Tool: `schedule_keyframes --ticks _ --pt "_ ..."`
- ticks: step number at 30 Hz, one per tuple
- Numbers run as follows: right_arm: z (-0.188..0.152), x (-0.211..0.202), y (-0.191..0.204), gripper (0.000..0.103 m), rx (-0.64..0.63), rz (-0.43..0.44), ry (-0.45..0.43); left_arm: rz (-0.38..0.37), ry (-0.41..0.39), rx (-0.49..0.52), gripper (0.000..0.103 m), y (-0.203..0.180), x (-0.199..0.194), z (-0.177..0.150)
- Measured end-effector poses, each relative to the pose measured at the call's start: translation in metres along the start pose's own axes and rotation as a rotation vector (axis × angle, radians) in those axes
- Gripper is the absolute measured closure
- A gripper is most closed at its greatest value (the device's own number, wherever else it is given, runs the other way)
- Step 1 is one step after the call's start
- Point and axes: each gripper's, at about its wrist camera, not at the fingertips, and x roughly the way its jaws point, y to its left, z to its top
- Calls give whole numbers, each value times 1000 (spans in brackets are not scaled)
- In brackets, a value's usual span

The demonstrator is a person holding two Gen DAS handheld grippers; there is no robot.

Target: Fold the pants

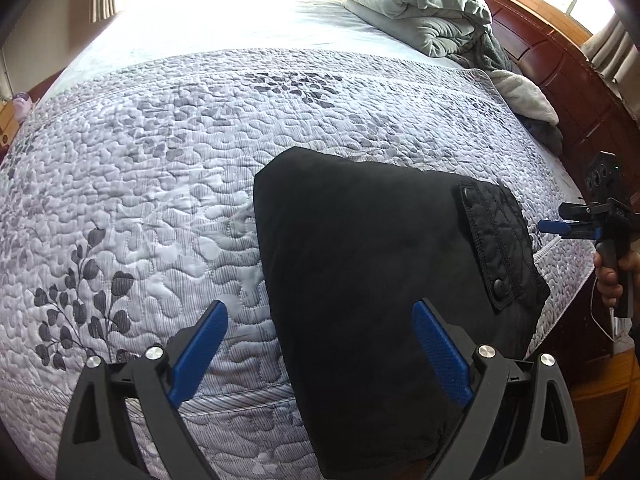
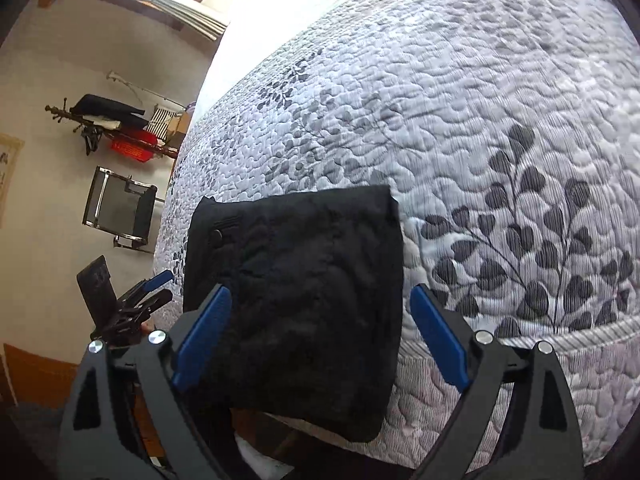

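While the bed (image 1: 280, 20) is filling most of both views, a grey quilt (image 1: 160, 168) with a leaf print is lying spread across it, reaching the near edge. At the far right, against a wooden headboard (image 1: 560, 80), a bundle of grey bedding (image 1: 420, 8) is sitting in a heap. The pants (image 1: 360, 264), black and folded into a compact rectangle, are resting on the quilt at the near right part of the bed, a snap-buttoned pocket flap (image 1: 496, 248) facing up and the near end hanging slightly past the edge. The left gripper (image 1: 320, 320) is hovering over the pants' near left side, its jaws standing wide apart and gripping nothing; one blue pad (image 1: 440, 356) is showing above the cloth, the other above the quilt. The right gripper (image 2: 320, 304) is likewise standing wide open and empty above the pants, neither pad pressing the cloth. A hand (image 1: 610, 276) is holding its handle at the right, off the bed.
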Motion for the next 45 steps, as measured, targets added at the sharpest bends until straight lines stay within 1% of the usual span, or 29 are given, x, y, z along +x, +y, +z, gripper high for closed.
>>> schedule_keyframes --ticks 3,5,10,11,13,15,16,18,22,24,26,28,29,34,37,40,43,45 --pt "-11 4 -18 11 76 53 25 -29 24 5 9 1 4 4" --pt "-18 9 -28 10 111 83 40 -60 44 -9 9 5 8 6" --pt "-25 30 -38 10 136 102 91 -163 131 -104 9 28 29 8" --pt "-25 32 -38 10 138 111 97 -208 142 -133 9 35 31 8" --pt "-23 34 -38 9 141 129 109 -332 165 -213 9 55 40 8" --pt "-21 32 -39 7 147 147 113 -423 182 -313 9 77 48 5" --pt "-21 31 -40 7 147 154 116 -459 191 -347 9 86 52 2" --pt "-22 26 -42 7 142 153 118 -492 205 -404 9 102 58 -2" --pt "-24 18 -51 6 155 184 114 -590 271 -445 9 113 74 -14" --pt "-24 20 -56 6 166 185 115 -601 294 -445 8 114 81 -17" --pt "-25 22 -59 6 176 209 117 -615 302 -445 4 115 84 -15" --pt "-27 27 -62 5 188 239 129 -632 305 -457 4 114 86 -12" --pt "-28 30 -63 5 193 241 139 -635 307 -458 4 113 86 -12" --pt "-33 41 -64 4 189 236 179 -650 343 -401 4 95 84 -12" --pt "-34 47 -62 4 179 252 197 -662 370 -383 4 82 90 -13" --pt "-28 55 -60 3 181 255 201 -669 373 -411 4 80 98 -15" --pt "-25 63 -62 3 191 267 217 -710 366 -489 4 91 101 -19" --pt "-21 67 -60 2 187 284 222 -722 358 -509 4 93 98 -21"
